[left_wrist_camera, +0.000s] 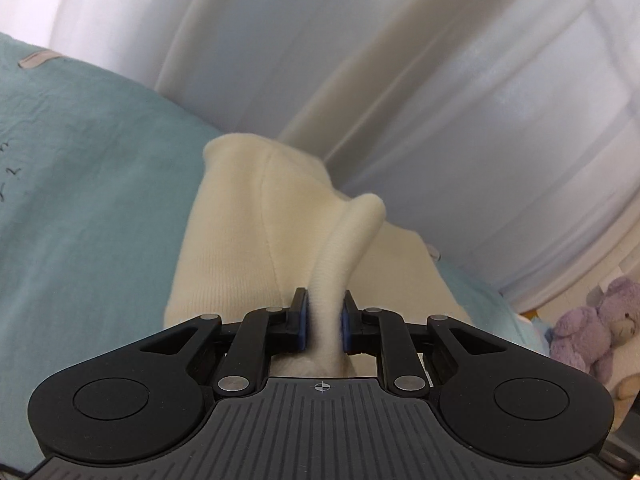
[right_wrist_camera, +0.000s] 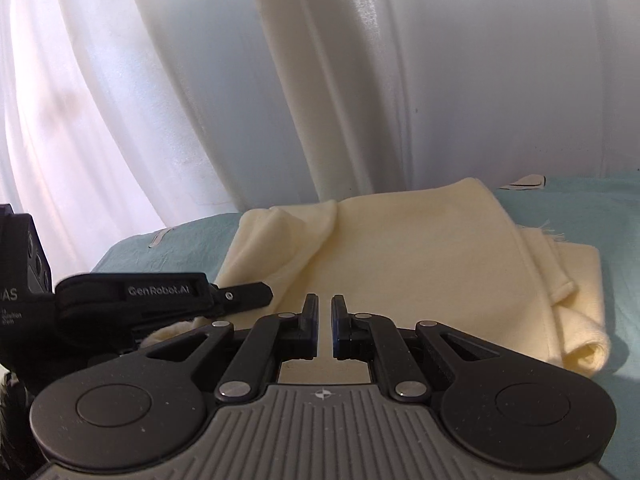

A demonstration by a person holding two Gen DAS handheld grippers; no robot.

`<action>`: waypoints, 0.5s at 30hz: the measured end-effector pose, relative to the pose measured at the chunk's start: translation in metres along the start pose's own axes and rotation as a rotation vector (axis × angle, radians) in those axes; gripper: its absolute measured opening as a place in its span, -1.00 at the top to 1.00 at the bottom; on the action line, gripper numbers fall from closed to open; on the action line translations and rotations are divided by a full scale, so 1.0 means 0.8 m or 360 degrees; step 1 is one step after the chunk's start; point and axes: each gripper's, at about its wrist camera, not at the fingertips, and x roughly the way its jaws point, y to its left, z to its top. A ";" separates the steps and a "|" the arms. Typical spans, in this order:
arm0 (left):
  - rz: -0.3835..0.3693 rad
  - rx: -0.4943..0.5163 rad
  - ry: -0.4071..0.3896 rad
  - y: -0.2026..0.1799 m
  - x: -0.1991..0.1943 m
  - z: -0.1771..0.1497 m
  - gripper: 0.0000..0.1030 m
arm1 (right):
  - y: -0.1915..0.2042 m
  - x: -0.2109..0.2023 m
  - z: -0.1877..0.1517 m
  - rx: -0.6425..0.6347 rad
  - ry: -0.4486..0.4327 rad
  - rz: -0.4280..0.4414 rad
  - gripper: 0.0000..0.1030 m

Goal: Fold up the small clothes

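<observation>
A cream knit garment [left_wrist_camera: 232, 232] lies on a teal bed sheet [left_wrist_camera: 80, 160]. My left gripper [left_wrist_camera: 325, 304] is shut on a ribbed band [left_wrist_camera: 348, 236] of it, which rises between the blue pads and lifts the cloth into a peak. In the right wrist view the same garment [right_wrist_camera: 400, 248] is spread loosely, with a rolled fold at its right end. My right gripper [right_wrist_camera: 325, 304] hovers over its near edge, its jaws shut to a thin slit with nothing seen between them. The left tool's black body [right_wrist_camera: 132, 296] sits close on the left.
White curtains [left_wrist_camera: 360, 40] hang right behind the bed [right_wrist_camera: 600, 208]. A purple plush toy [left_wrist_camera: 592, 320] sits off the bed's right end. A grey tag [left_wrist_camera: 38, 59] lies on the sheet at the far left.
</observation>
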 end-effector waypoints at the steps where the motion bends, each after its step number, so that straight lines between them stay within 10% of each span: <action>1: 0.0015 0.0009 0.0025 -0.002 0.008 -0.006 0.62 | -0.003 -0.001 0.000 0.0014 0.0004 -0.0003 0.88; 5: -0.0059 0.0110 0.0033 -0.010 0.005 -0.019 0.09 | -0.007 -0.003 0.000 0.0030 0.0022 -0.0008 0.88; 10: -0.0225 0.0064 0.0044 0.000 -0.053 -0.016 0.02 | -0.001 -0.001 0.006 0.0023 0.0034 0.0059 0.87; 15: 0.0033 -0.0060 -0.0155 0.044 -0.095 -0.010 -0.05 | 0.036 0.016 0.005 -0.0053 0.0137 0.0247 0.87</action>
